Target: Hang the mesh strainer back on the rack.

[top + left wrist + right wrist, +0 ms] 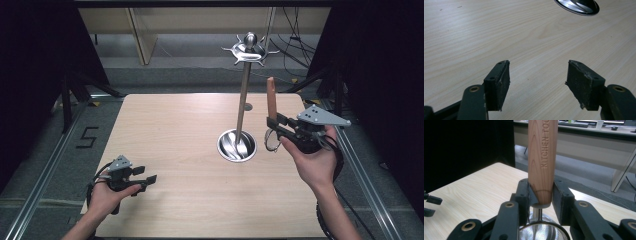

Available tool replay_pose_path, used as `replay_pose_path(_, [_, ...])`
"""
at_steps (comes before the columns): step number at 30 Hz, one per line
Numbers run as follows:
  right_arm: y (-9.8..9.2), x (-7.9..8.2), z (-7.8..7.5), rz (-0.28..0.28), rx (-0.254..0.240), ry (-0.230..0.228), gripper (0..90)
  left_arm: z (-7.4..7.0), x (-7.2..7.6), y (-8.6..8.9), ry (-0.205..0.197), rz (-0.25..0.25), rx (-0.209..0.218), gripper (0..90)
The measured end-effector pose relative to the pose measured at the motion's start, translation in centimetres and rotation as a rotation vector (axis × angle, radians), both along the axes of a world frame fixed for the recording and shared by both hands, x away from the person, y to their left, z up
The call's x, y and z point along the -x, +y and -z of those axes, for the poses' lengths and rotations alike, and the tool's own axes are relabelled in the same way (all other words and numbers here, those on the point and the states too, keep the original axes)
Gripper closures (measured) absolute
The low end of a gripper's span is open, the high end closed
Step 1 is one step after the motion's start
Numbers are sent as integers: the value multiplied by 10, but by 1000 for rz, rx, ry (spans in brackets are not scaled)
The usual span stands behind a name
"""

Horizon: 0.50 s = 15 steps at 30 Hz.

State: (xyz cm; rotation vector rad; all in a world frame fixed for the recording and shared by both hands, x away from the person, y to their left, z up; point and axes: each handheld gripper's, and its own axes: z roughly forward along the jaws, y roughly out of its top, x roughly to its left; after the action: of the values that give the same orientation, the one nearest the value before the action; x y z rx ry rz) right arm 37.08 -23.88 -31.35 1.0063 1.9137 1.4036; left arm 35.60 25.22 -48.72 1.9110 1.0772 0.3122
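A kitchen tool with a wooden handle point(271, 97) stands upright at the table's right, and my right gripper point(272, 125) is shut on the handle's lower end. In the right gripper view the handle point(542, 157) sits between the pads point(560, 195), with a metal mesh strainer bowl point(544, 231) hanging below it. A tall metal rack point(243, 100) with hooks at its top point(249, 50) rises from a round steel base point(236, 145) just left of the tool. My left gripper point(145, 175) rests low at the front left, open and holding nothing point(537, 80).
The light wooden table point(175, 130) has its right edge close to the right hand. The rack's base point(579, 6) lies far ahead of the left gripper. Black curtains, metal floor rails and cables surround the table.
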Motion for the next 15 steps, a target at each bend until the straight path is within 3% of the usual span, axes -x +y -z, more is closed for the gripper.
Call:
replay_pose_path(2, [-1,-1,-1,-1,10,-22,695,0,0,0,4,3,-2,342])
replay_pose_path(6, [0,0,-4,4,-12,7,695,0,0,0,-1,-1,0,342])
replay_pose_path(8, [1,-1,-4,6,-8,-12,696,0,0,0,-2,-5,2,342])
replay_pose_path(11, [3,-1,-4,10,-20,11,695,0,0,0,-1,-5,2,342])
replay_pose_path(13, [3,-2,-5,7,-9,-8,695,0,0,0,-1,1,-1,342])
replay_pose_path(15, [4,-2,-6,7,-20,5,696,0,0,0,-1,1,-1,342])
